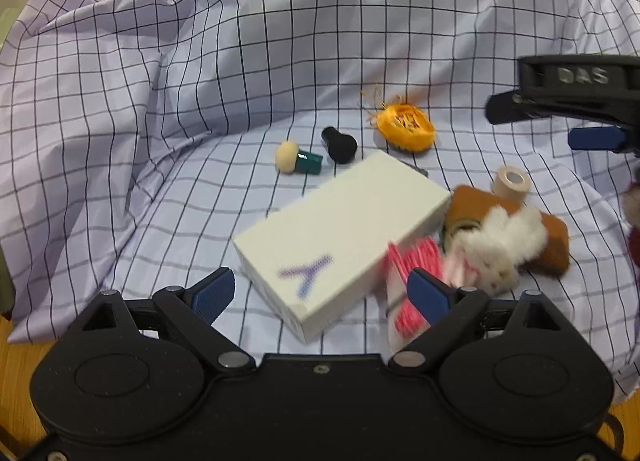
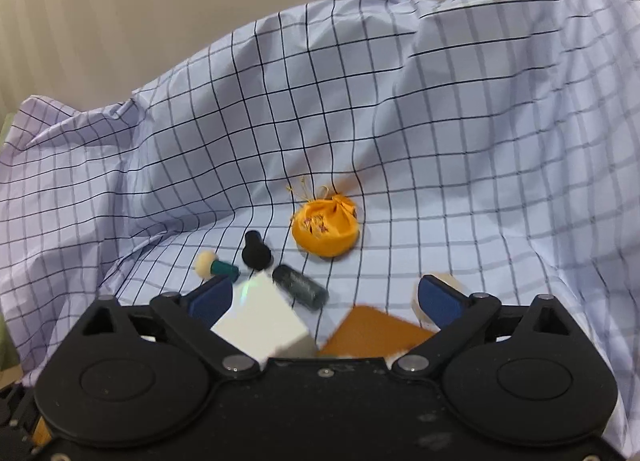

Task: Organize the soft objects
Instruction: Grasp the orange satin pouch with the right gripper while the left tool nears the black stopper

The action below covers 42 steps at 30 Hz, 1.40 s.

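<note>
On the checked cloth (image 1: 160, 101), a sponge brush (image 1: 294, 157) and a black sponge (image 1: 340, 143) are seen left of an orange pouch (image 1: 406, 127). A white box (image 1: 340, 233) lies between the wide-spread jaws of the left gripper (image 1: 324, 295), untouched. Beside it are pink thread (image 1: 412, 261), white fluff (image 1: 508, 237), a brown pad (image 1: 554, 245) and tape (image 1: 512, 180). The right gripper (image 2: 324, 299) is spread wide, gripping nothing.

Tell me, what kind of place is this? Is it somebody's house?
Probably a home tabletop set up for sorting, though I can't be sure. A rumpled checked cloth is draped over it, with wooden surface at its edge, and small household things lie about: an orange pouch, a white box, a tape roll.
</note>
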Motion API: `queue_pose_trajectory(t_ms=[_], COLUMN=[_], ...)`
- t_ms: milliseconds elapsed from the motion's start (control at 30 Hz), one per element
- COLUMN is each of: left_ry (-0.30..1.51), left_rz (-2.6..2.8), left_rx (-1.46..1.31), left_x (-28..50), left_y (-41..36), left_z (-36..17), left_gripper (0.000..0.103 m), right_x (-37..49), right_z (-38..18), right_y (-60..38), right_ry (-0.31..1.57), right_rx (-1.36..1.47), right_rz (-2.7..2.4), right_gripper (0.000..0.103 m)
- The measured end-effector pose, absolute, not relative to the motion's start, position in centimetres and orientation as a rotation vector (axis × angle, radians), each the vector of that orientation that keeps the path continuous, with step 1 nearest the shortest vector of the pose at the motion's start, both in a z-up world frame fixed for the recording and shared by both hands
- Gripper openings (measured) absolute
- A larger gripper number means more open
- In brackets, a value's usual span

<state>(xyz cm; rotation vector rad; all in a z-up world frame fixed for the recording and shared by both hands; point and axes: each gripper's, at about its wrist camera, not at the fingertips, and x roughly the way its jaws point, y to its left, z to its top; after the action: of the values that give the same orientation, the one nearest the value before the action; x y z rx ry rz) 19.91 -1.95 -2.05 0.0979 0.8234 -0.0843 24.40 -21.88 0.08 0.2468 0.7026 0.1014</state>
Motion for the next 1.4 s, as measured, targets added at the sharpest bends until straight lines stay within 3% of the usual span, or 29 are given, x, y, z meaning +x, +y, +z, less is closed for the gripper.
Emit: queue_pose_trajectory(t_ms=[800, 867, 1000, 1033, 1133, 1400], left_ry=[0.86, 0.861, 0.858, 0.858, 0.861, 0.804], left_rz=[-0.062, -0.06, -0.058, -0.058, -0.064, -0.082], left_rx=[0.068, 0.066, 0.062, 0.061, 0.056, 0.146], left_x=[24.7, 24.8, 24.9, 25.0, 25.5, 29.8], left_y=[1.0, 1.1, 1.3, 1.4, 1.5, 0.8], left_z=[-3.6, -3.6, -3.4, -3.4, -3.1, -1.8], left_gripper=[0.09, 0.09, 0.09, 0.09, 0.09, 0.09], right_x=[45.1, 45.8, 46.6, 46.7, 46.8, 43.7], right_z=[-8.3, -9.0, -10.1, -10.3, -10.5, -7.3], right_y=[-18.0, -17.6, -17.1, -17.2, -17.5, -20.5], right_ry=[0.965, 0.983, 1.019, 1.025, 1.031, 0.969], right_rx=[0.219, 0.204, 0.172, 0.181, 0.224, 0.254], right_rz=[0.032, 0.018, 0.006, 0.018, 0.043, 0.028], right_gripper=[0.098, 0.096, 0.082, 0.073, 0.066, 0.065])
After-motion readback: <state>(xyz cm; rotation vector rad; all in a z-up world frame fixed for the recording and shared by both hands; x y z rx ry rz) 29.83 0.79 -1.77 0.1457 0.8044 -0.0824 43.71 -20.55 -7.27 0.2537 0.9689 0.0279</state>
